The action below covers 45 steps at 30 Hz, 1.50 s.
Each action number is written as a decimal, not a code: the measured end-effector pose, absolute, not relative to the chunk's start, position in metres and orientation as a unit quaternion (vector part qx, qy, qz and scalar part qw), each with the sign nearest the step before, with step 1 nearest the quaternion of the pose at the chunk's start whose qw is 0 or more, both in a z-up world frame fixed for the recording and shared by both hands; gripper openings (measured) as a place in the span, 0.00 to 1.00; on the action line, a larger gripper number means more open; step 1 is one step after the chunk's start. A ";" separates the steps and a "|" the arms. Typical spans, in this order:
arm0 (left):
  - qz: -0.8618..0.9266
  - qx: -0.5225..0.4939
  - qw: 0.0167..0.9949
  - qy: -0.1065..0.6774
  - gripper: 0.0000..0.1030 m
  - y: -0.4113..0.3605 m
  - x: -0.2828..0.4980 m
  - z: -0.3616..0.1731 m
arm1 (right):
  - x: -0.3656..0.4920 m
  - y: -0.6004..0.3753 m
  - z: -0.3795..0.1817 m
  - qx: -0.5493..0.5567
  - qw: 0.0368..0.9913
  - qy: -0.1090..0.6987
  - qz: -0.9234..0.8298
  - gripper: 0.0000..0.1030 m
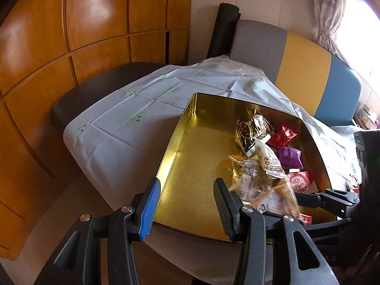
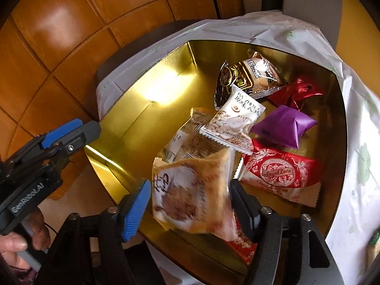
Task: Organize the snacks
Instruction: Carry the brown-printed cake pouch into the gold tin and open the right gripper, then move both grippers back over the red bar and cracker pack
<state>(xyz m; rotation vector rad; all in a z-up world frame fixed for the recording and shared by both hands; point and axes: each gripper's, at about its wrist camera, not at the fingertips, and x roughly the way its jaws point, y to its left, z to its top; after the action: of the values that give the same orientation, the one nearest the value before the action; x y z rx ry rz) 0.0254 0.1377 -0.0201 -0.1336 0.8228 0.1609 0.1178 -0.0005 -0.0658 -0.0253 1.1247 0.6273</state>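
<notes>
Between our right gripper [image 2: 190, 204] jaws, spread wide, blurred orange snack packet [image 2: 190, 190] untouched by either pad, gold tin [image 2: 133, 128] below, our left gripper [image 1: 187, 209] parted, empty, straddling tin's rim.

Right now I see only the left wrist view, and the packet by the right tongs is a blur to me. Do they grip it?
Observer: In the right wrist view the orange packet hangs between the pads of the right tongs, but the blue pad seems to stand just apart from it. I judge that it is not gripped.
Operator: Which red packet lies beside it?
Observer: The red packet reads "Angel Love" and lies flat in the gold tin.
Operator: And my left tongs?
Observer: A hand shows on the handle of the left tongs, beside the tin's rim.
</notes>
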 end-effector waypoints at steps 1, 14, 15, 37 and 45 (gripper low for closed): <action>0.078 -0.066 0.911 0.399 0.46 0.138 0.025 -0.020 | 0.117 -0.003 -0.064 -0.011 0.801 0.522 0.293 0.68; 0.071 -0.057 0.914 0.394 0.46 0.131 0.023 -0.015 | 0.107 -0.001 -0.059 -0.040 0.811 0.506 0.292 0.39; 0.071 -0.056 0.915 0.394 0.46 0.130 0.023 -0.015 | 0.107 -0.001 -0.059 -0.040 0.811 0.506 0.292 0.39; 0.058 -0.044 0.919 0.388 0.46 0.118 0.019 -0.008 | 0.094 -0.049 -0.015 -0.022 0.872 0.432 0.229 0.49; 0.050 -0.036 0.921 0.385 0.46 0.111 0.019 -0.006 | 0.090 -0.093 -0.002 -0.025 0.888 0.420 0.188 0.60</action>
<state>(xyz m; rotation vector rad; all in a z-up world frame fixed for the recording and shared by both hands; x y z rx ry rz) 0.0187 0.1107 -0.0061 -0.0748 0.7905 0.1022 0.0897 -0.0928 -0.0018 -0.0526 0.8721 0.3915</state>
